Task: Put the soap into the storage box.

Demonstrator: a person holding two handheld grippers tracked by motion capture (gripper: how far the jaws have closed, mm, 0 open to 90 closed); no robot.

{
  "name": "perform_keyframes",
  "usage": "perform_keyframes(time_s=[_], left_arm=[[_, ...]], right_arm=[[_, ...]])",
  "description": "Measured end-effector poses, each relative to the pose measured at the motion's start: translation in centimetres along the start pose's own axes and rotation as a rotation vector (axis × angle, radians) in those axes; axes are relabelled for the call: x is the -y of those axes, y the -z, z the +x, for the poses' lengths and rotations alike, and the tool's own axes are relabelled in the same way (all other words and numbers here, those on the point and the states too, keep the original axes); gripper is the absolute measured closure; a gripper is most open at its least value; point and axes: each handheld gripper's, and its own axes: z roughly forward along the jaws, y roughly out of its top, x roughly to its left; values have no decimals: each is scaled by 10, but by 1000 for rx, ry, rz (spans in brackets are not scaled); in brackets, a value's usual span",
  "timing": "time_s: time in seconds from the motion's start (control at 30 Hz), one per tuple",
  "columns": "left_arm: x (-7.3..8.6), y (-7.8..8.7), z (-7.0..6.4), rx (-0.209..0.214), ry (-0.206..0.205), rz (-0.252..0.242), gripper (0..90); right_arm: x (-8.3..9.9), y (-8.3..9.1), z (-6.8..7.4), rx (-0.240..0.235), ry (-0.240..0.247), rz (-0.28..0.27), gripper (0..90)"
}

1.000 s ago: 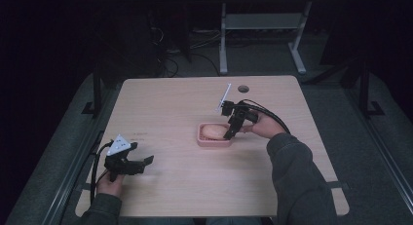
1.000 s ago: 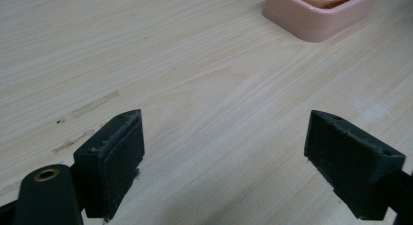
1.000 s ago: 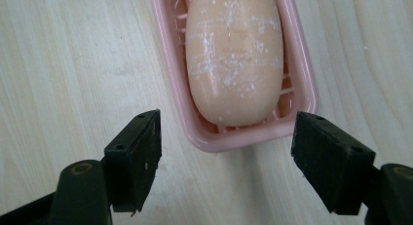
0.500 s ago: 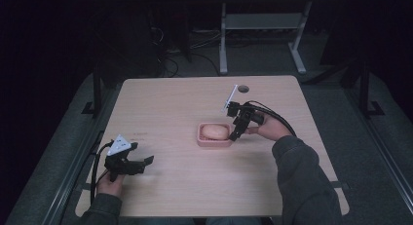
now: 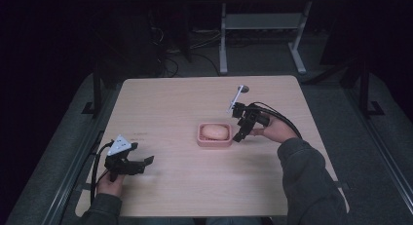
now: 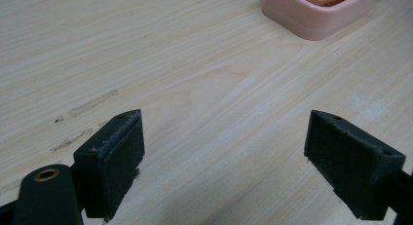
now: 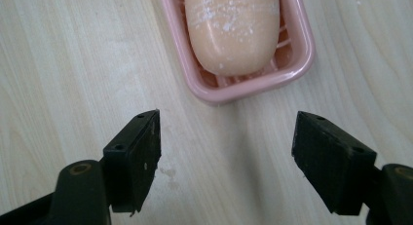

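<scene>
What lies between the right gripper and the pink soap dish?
Nothing: in the right gripper view, bare table separates the open right gripper from the soap dish.

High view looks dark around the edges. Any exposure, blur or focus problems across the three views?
High view: table evenly lit, floor and room behind nearly black; soap and pink dish small but readable. Left gripper view: wood grain sharp, dish cropped at the top edge, no glare. Right gripper view: soap crisp, white flecks visible, soft shadow under the dish; hand-held gripper pads slightly soft.
</scene>
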Motion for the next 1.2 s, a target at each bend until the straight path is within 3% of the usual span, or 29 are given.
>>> perform_keyframes(time_s=[0.6, 1.2], left_arm=[[0, -1, 0, 1, 1, 6, 143], [0, -1, 0, 2, -6, 10, 143]], right_arm=[[22, 10, 4, 14, -17, -6, 258], [47, 9, 9, 13, -46, -5, 259]])
